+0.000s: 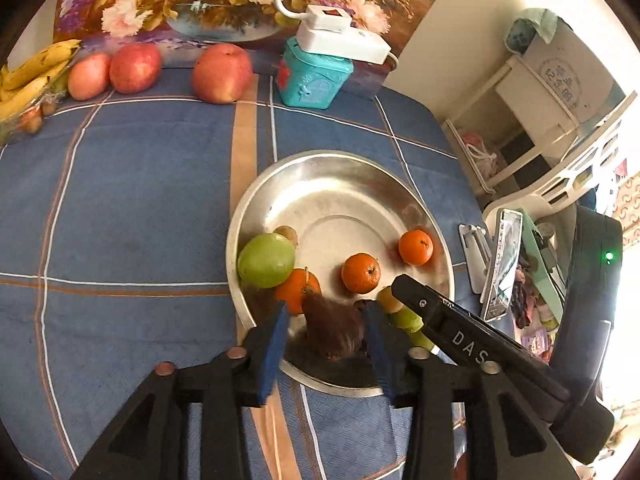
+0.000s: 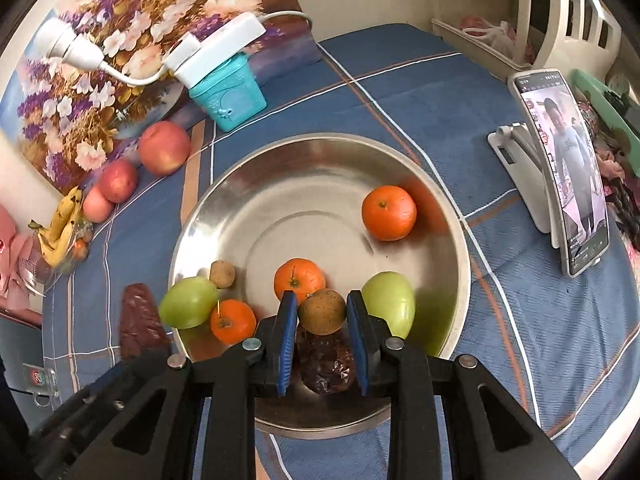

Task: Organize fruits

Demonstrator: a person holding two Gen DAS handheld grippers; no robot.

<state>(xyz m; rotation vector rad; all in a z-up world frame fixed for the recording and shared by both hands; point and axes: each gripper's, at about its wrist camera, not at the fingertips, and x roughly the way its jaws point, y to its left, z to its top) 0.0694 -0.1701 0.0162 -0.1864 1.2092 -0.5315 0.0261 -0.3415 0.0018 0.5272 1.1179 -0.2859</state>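
Observation:
A steel dish (image 1: 320, 176) (image 2: 320, 152) on the blue checked cloth holds three oranges (image 2: 389, 213), two green fruits (image 2: 188, 307) and two small brown round fruits. My right gripper (image 2: 322, 312) is closed on one small brown round fruit (image 2: 322, 311) over the dish's near edge, above a dark date (image 2: 326, 364). My left gripper (image 1: 326, 322) has its blue pads around a dark brown date (image 1: 334, 330) at the dish's near rim; it looks held. The right gripper's black body (image 1: 460, 332) crosses the left wrist view.
Three red apples (image 1: 222, 73) and a banana bunch (image 1: 36, 76) lie along the far left by a floral board. A teal tin (image 1: 312, 76) carries a white power strip. A phone on a stand (image 2: 560, 168) stands right of the dish. Another dark date (image 2: 138, 320) lies left of it.

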